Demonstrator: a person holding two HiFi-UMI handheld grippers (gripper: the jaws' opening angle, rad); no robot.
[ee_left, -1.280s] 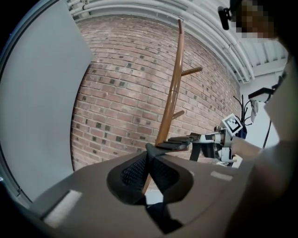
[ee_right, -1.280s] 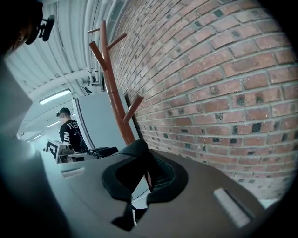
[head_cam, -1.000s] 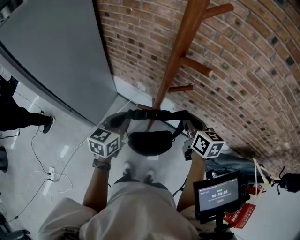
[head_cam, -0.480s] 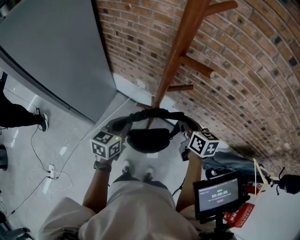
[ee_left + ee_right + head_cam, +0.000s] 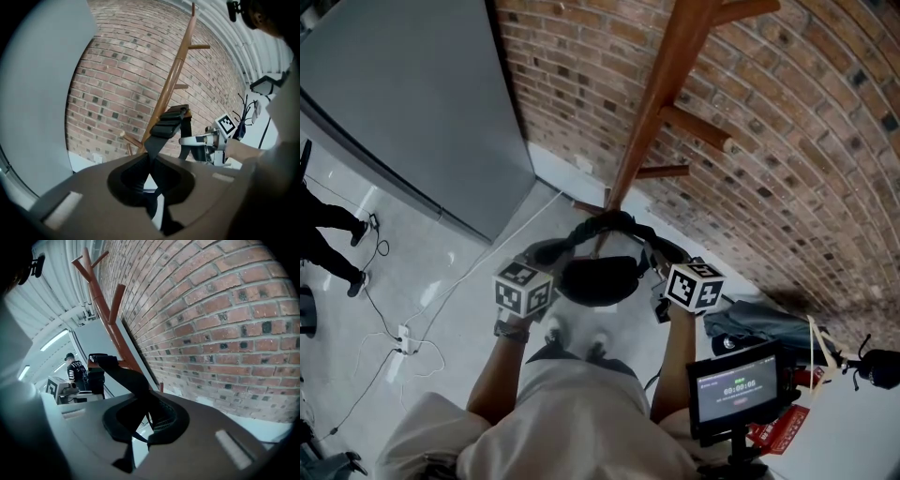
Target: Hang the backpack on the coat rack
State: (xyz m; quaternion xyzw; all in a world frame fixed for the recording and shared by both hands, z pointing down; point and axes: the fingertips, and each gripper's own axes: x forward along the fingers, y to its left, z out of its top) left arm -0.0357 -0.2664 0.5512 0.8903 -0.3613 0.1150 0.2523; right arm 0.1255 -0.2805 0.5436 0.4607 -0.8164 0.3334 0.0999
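Holding backpack (image 5: 600, 279) near coat rack (image 5: 661, 103), left gripper (image 5: 152, 165) and right gripper (image 5: 145, 423) fingers clamped on strap (image 5: 609, 223); next, probably raising strap onto peg (image 5: 698, 131).

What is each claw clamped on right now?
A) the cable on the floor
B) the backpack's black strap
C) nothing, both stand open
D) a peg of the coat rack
B: in each gripper view the black strap runs into shut jaws, those of the left claw and of the right claw. In the head view the backpack hangs between the two.
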